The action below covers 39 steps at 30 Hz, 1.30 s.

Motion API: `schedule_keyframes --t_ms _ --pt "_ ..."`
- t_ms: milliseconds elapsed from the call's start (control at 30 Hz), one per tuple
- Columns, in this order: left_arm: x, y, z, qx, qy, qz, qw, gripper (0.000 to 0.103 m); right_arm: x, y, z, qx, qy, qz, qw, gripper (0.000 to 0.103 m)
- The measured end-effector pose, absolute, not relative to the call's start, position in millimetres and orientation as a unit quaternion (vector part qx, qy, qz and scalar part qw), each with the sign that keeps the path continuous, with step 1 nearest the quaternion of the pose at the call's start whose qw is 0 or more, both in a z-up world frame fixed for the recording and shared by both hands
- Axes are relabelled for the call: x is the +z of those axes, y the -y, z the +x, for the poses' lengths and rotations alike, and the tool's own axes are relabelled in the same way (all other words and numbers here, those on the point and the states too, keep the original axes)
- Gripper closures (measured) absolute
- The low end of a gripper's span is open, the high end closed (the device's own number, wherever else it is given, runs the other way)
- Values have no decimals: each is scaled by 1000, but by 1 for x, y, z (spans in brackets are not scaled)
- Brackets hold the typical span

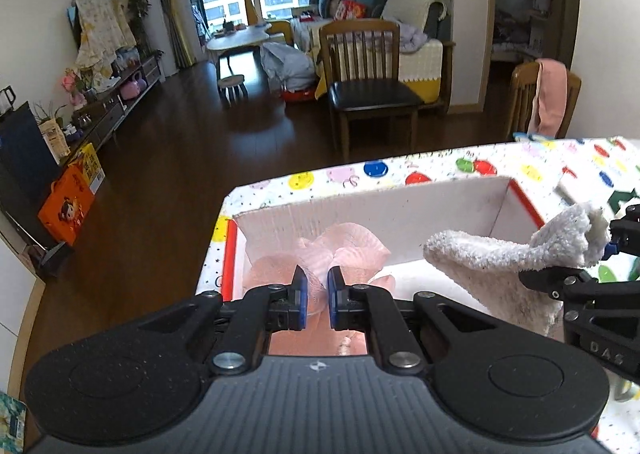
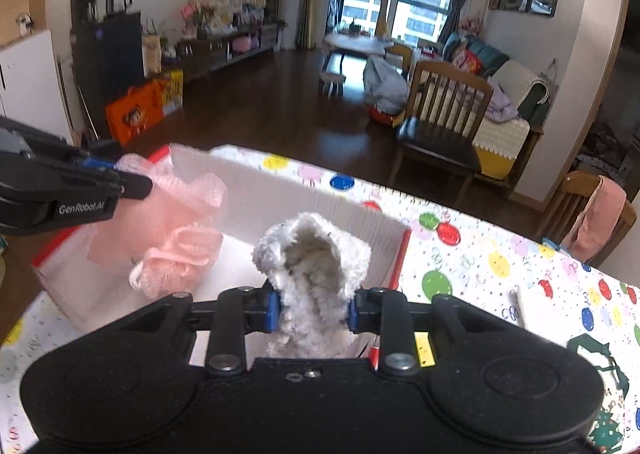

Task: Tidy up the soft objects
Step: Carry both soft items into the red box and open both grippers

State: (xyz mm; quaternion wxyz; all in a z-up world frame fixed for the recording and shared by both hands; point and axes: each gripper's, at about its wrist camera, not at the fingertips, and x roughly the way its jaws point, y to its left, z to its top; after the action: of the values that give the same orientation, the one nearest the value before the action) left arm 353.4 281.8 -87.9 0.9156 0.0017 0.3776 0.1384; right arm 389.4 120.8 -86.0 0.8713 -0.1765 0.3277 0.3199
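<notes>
**Two grippers hold soft items over an open box**

A table covered in a white cloth with coloured balloon prints fills the lower part of both views. On it stands an open white cardboard box with red edges, its inside walls bare and pale. Beyond the table, a wooden chair with a dark seat stands on the dark wood floor, and a second chair with a pink cloth draped over its back sits just past the table's far corner.

Over the right part of the box, the right gripper is clamped on a fluffy white cloth, its blue pads pressed into the pile on either side. In the left wrist view the same white cloth hangs from that gripper, drooping down towards the box's interior; whether its lower end touches the bottom cannot be told.

Over the left part of the box, the left gripper has its fingers drawn narrow, pinching a fold of a pink mesh bath puff. From the right wrist view the pink puff bunches below the left gripper, with its lower ruffles and a white loop cord inside the box, near the white cloth but apart from it.
</notes>
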Motion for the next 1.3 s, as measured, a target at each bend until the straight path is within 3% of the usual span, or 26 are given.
schedule_keyframes --t_ms 467,667,833,1167,1233,1300 --pt "-126 -289 370 123 -425 0 897 93 -121 -148 379 317 -360 -221 849 71" --pt "-131 -293 367 118 -439 -15 891 93 -118 -146 379 310 -370 -214 849 61" --pt "-133 -295 362 115 -445 -32 888 92 -115 -141 385 314 -373 -213 847 45" --pt "-128 -290 351 105 -455 -34 883 90 -98 -133 383 322 -378 -192 847 34" --pt "-125 -288 348 104 -453 -29 885 85 -94 -128 383 324 -379 -180 848 31" --pt "-122 -287 346 104 -452 -28 885 64 -88 -125 381 326 -376 -175 849 30"
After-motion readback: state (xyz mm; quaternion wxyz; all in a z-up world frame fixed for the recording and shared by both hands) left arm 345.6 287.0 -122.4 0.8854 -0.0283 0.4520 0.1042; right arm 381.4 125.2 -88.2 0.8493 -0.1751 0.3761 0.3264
